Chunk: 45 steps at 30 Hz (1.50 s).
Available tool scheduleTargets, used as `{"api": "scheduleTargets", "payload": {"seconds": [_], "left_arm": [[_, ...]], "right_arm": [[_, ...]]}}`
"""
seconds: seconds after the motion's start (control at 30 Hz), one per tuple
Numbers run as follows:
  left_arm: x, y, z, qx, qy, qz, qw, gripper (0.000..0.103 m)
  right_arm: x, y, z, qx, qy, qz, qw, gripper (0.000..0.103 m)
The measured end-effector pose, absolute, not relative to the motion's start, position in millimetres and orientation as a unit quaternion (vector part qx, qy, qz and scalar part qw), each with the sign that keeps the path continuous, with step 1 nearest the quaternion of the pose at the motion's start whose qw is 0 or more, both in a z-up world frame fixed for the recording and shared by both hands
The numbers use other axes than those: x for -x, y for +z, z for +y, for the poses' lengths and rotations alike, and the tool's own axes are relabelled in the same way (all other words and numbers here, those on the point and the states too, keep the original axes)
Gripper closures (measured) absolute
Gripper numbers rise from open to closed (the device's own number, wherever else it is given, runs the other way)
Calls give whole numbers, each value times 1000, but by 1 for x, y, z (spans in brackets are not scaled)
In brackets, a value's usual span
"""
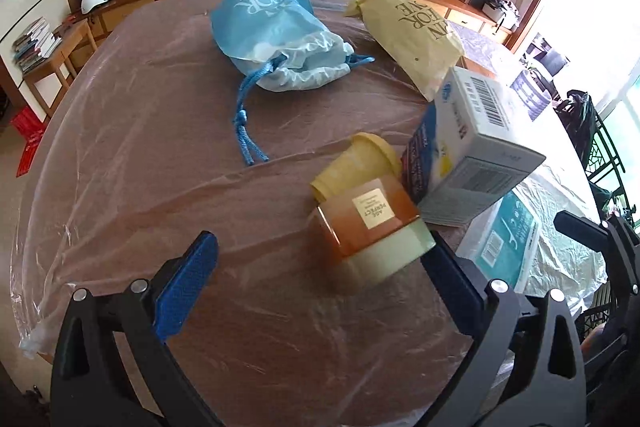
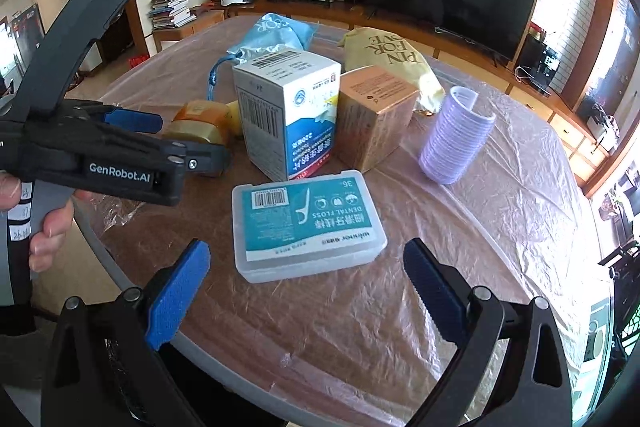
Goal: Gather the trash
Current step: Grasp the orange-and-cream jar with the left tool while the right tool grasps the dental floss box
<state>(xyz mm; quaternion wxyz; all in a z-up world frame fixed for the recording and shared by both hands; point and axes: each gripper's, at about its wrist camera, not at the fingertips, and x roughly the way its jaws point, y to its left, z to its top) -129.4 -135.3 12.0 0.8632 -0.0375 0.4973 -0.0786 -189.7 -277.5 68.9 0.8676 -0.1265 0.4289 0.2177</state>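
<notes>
Left gripper (image 1: 320, 267) spread wide around the tipped jar (image 1: 368, 227) near the table's (image 1: 120, 147) near edge, fingers not touching it. Right gripper (image 2: 308, 291) also wide, empty, just over the floss box (image 2: 308, 227) at the near edge. White carton (image 2: 288, 107), brown box (image 2: 372, 111), cup stack (image 2: 456, 135) mid-table; blue bag (image 1: 276, 39) and yellow bag (image 1: 412, 39) toward the far edge.

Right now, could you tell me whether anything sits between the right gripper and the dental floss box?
Nothing visible does. The right gripper is open, and the dental floss box lies flat on the plastic-covered table directly ahead, with only bare covering between them.
</notes>
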Motion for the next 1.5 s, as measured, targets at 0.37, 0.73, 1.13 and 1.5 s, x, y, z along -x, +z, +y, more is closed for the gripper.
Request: {"api": "scheduleTargets", "payload": {"seconds": [0.37,0.73,1.13,1.5], "left_arm": [[128,13,-104,28,-73,487,870,2],[125,12,-125,-9,-98,470,877,4],[122,13,-123,-6,-113,475,873,22],[129,15,-127,-8,-131,476,869,53]], "right_arm": [[177,65,-268,123,244,432,859,7],[174,62,-261,201,259,409,852,7],[152,59,-268,150,279,448,836,7],[160,59,-276,100,267,471,835,21]]}}
